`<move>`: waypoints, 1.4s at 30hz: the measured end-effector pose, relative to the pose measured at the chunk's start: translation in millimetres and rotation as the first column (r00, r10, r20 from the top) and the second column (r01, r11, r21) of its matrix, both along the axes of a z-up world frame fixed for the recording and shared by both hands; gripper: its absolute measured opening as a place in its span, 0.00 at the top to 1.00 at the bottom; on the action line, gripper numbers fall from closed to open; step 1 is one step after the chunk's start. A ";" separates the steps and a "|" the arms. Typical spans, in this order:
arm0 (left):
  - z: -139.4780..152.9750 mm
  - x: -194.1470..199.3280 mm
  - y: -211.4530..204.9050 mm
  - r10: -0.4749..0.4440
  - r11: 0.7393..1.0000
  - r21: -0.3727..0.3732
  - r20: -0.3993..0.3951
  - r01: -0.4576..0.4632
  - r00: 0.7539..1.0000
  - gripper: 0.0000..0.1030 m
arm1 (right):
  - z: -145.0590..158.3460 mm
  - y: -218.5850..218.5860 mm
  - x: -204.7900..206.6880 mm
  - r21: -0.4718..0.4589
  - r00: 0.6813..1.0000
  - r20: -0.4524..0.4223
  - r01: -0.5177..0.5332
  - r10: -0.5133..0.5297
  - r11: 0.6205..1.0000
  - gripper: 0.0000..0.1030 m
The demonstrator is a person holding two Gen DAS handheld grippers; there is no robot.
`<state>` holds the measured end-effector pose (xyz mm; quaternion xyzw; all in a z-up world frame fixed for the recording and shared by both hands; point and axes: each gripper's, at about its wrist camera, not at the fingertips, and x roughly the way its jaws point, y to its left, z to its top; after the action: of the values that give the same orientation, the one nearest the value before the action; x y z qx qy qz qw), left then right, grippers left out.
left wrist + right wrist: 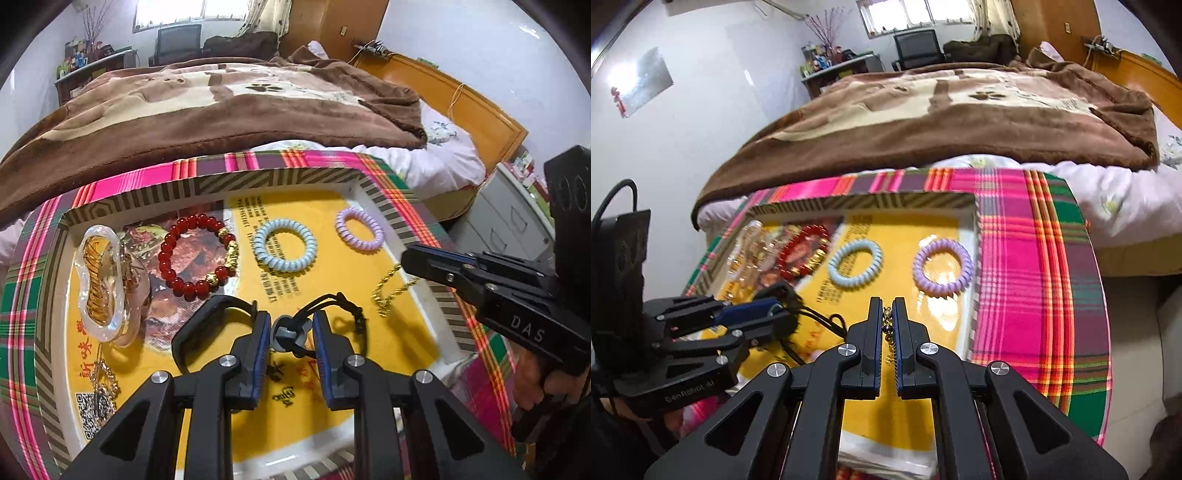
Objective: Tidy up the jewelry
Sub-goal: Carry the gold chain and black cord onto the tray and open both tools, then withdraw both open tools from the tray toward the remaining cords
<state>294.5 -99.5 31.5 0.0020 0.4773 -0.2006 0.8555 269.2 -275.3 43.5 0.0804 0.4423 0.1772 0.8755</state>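
Partly hidden: gold chain (pixel 887 325) between pads.

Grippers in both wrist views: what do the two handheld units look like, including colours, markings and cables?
Both are matte black plastic with angular linkage arms, silver round pivot bolts and blue pads lining the fingers. The right tool carries pale "DAS" lettering on its body. The left tool reads "GenRobot.AI" along its base and has a black cable looping above its rear block.

Left gripper (pixel 290 334) and right gripper (pixel 887 325) clamped, angled downward.

Home bedroom, bed (pixel 424 173), brown blanket (pixel 207 107), curtained window (pixel 905 14)
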 end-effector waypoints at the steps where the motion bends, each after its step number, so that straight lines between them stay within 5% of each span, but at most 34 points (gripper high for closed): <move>1: -1.6 1.5 -1.5 -0.005 1.000 0.009 0.001 0.005 1.000 0.77 | -1.5 -0.9 0.6 0.003 1.000 -0.003 -0.001 0.001 1.000 0.96; 11: -2.6 7.7 -9.9 -0.018 0.999 0.028 -0.003 0.018 1.000 0.77 | -10.0 -2.6 3.6 -0.006 0.999 -0.036 0.001 -0.002 1.000 0.95; 18: -0.7 7.1 -14.7 -0.023 0.999 0.033 -0.006 0.023 1.000 0.61 | -7.8 -5.3 2.2 0.004 0.999 -0.035 0.018 -0.017 1.000 0.94; 22: 0.9 4.9 -13.0 -0.019 1.000 0.021 -0.010 0.020 1.000 0.53 | -3.5 -5.6 -1.3 -0.005 0.999 -0.025 0.029 -0.029 1.000 0.84; 37: 42.5 -35.6 15.7 0.003 1.000 -0.017 0.060 -0.002 0.998 0.53 | 25.4 2.4 -34.8 -0.020 0.998 0.038 0.045 -0.044 0.999 0.84; 42: 57.2 -55.1 34.0 0.020 0.999 -0.034 0.084 -0.018 0.996 0.46 | 36.2 8.9 -55.8 -0.025 0.998 0.060 0.030 -0.028 0.999 0.84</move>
<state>239.4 -65.5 88.7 -0.0084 0.4373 -0.2002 0.8767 213.3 -266.5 79.8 0.0704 0.4171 0.1610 0.8917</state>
